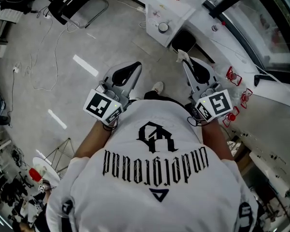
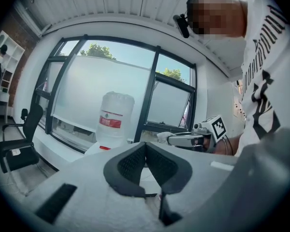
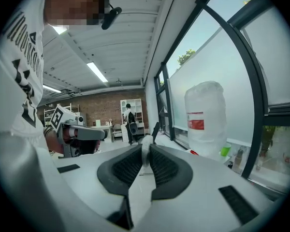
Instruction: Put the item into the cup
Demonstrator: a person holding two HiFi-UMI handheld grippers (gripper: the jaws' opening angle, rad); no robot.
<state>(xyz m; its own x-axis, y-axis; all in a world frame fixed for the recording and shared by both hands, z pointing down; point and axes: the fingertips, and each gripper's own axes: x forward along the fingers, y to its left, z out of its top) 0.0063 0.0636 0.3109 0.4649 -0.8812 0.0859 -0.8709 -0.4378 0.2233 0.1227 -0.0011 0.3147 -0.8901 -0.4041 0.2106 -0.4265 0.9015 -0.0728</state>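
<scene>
I hold both grippers close to my chest, above the floor. My right gripper (image 1: 184,60) is shut on a small white soft item (image 1: 181,55). In the right gripper view the item (image 3: 145,149) shows as a thin white strip pinched between the black pads (image 3: 165,167). My left gripper (image 1: 133,66) is shut with nothing in it; its pads (image 2: 130,164) meet at the tip. Each gripper sees the other: the right gripper (image 2: 170,138) with its white item, and the left gripper (image 3: 100,134). A small green cup-like thing (image 3: 225,151) stands on the window ledge.
A big white sack with a red label (image 2: 114,117) stands by the window. A white table (image 1: 170,12) and a black bin (image 1: 183,40) are ahead. A black office chair (image 1: 70,2) is at the far left, with cables (image 1: 35,76) on the floor. Red-and-clear parts (image 1: 234,75) lie to the right.
</scene>
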